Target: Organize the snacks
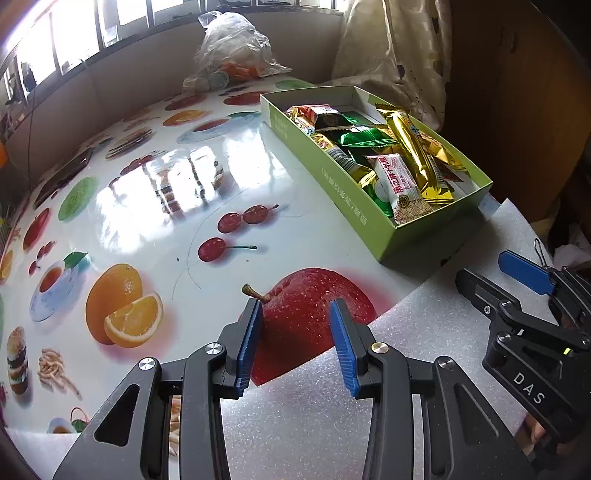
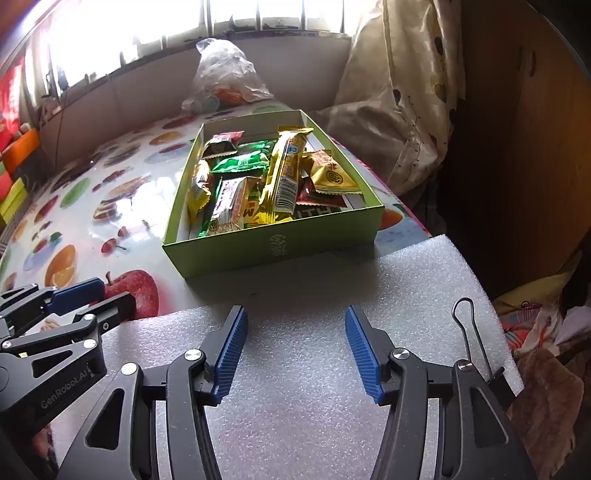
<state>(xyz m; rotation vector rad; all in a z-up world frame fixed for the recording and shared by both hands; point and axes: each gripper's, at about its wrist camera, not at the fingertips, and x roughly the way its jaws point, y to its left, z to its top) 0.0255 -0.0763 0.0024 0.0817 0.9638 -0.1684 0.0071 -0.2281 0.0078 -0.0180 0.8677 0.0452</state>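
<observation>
Glossy fruit-print tabletop [image 1: 155, 192] (foam sheet [image 2: 314, 369] over one corner) beneath windows [image 2: 122, 33].

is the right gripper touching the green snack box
Apart. The right wrist view shows the right gripper with open, empty jaws over the foam sheet, and a strip of bare foam lies between its fingertips and the green box.

Snacks [image 2: 258, 177] in box [image 2: 273, 247] on worktop [image 1: 155, 184]; foam sheet [image 2: 314, 369] before box; bag [image 2: 225, 74] behind box; curtain [image 2: 399, 92] right.
</observation>
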